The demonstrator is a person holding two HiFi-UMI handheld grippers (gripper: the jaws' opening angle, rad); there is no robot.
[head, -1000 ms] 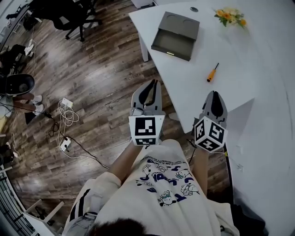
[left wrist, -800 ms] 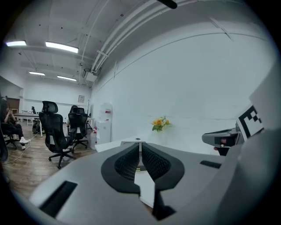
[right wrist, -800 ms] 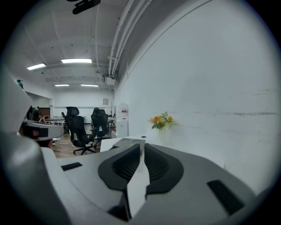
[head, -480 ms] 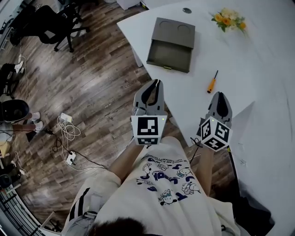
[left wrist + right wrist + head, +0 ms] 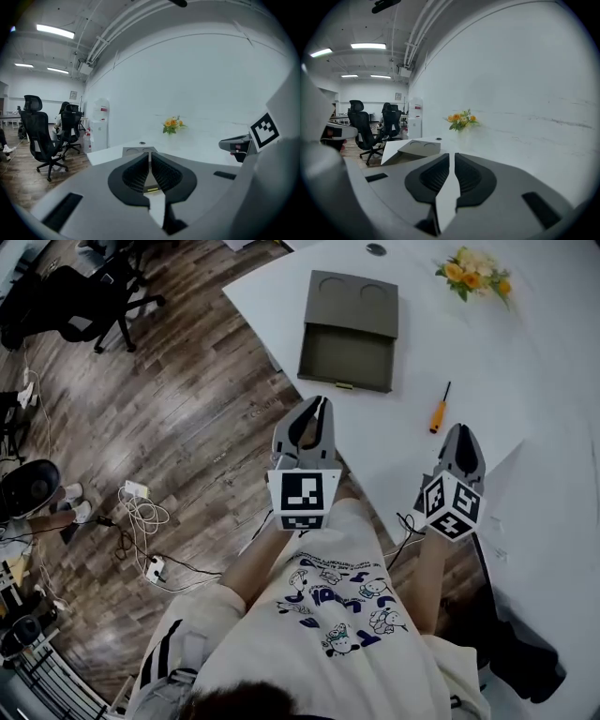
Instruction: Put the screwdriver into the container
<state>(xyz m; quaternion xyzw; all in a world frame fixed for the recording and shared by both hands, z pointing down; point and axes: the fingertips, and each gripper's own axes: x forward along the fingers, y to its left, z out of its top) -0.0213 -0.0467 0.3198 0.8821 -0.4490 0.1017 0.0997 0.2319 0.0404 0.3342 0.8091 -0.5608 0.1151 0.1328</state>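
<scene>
One screwdriver (image 5: pixel 438 410), one container (image 5: pixel 349 330), one flower bunch (image 5: pixel 474 271)

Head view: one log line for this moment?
phase: pre-grasp | left gripper: shut, empty | right gripper: shut, empty | screwdriver: lying on table, untouched | container: open, empty

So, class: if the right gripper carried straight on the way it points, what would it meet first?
Probably the flowers at the far side of the table. The right gripper looks set to pass just right of the screwdriver, though its height is hard to judge.
</scene>
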